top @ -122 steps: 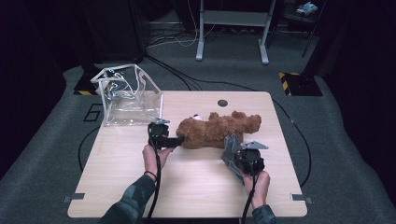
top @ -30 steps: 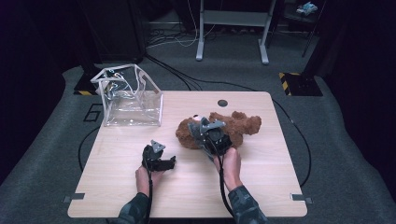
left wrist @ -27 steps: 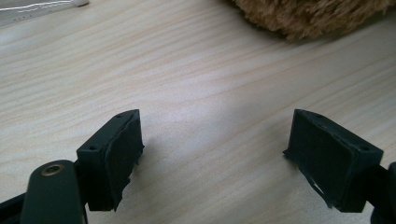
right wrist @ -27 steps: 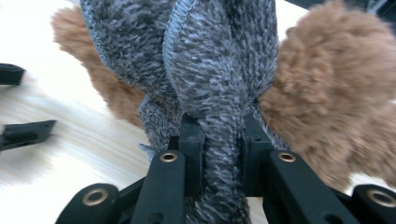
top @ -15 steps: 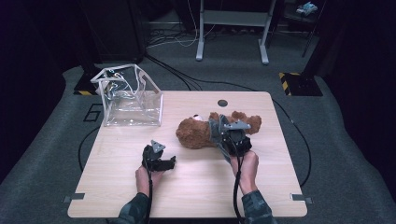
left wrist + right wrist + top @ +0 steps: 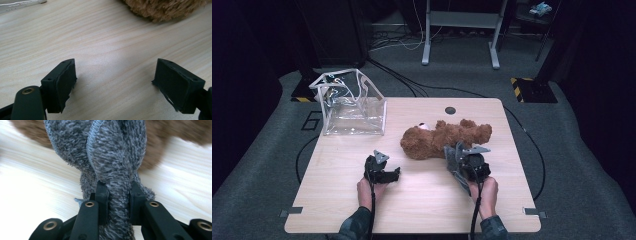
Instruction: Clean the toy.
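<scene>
1. Setting: lab or recording studio, dark surround.
2. Evidence: bare wooden table [image 6: 422,210] on grey carpet [image 6: 272,170], floor cables [image 6: 412,82], metal stand legs [image 6: 460,37], hazard-striped tape [image 6: 518,82].

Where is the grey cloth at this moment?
The grey cloth is clamped in the right hand-held gripper; in the high view it hangs just in front of the brown teddy bear.

A speckled grey cloth [image 6: 112,157], a brown teddy bear [image 6: 444,137], a pale wood-grain table [image 6: 422,205].
</scene>
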Demonstrator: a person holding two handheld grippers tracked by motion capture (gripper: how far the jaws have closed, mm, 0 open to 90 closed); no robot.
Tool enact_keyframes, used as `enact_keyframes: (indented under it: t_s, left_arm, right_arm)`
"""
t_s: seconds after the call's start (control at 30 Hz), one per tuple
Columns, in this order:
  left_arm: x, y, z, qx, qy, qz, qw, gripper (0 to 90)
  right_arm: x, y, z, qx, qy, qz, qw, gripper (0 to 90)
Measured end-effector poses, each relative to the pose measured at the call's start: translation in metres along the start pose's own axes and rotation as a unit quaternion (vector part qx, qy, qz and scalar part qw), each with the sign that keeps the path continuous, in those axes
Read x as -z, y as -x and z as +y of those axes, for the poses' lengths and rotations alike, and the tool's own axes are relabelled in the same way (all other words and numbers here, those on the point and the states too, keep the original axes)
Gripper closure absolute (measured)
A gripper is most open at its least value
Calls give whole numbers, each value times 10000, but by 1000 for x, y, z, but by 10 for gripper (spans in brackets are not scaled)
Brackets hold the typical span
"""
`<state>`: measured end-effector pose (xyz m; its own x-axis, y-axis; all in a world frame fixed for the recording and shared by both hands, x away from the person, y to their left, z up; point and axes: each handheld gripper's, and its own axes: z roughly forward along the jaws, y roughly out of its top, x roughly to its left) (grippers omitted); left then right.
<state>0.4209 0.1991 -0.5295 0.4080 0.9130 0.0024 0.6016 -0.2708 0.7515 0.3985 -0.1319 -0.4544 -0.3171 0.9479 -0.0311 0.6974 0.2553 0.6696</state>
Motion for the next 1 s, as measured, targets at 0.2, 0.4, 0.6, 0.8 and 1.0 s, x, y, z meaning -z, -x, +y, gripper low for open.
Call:
enact_keyframes:
  t_s: [0.2,0.4,0.6,0.8,1.0]
  left_arm:
    - [0,0,0,-2,-4,-1,10000,176]
    - [0,0,0,-16,-10,-7,10000,176]
    - [1,-1,1,-88,-62,-40,9999,176]
    - [0,0,0,-47,-26,-24,10000,176]
    - [0,1,0,-53,-13,-29,10000,176]
  right_arm:
    - [8,43,-13,-444,-73,-417,9981,744]
    - [8,77,-20,-859,-221,-777,9930,737]
    - [3,98,-21,-1134,-416,-970,9879,655]
    - [5,100,-16,-1238,-308,-911,9876,376]
    - [16,89,-7,-1059,-22,-683,9920,216]
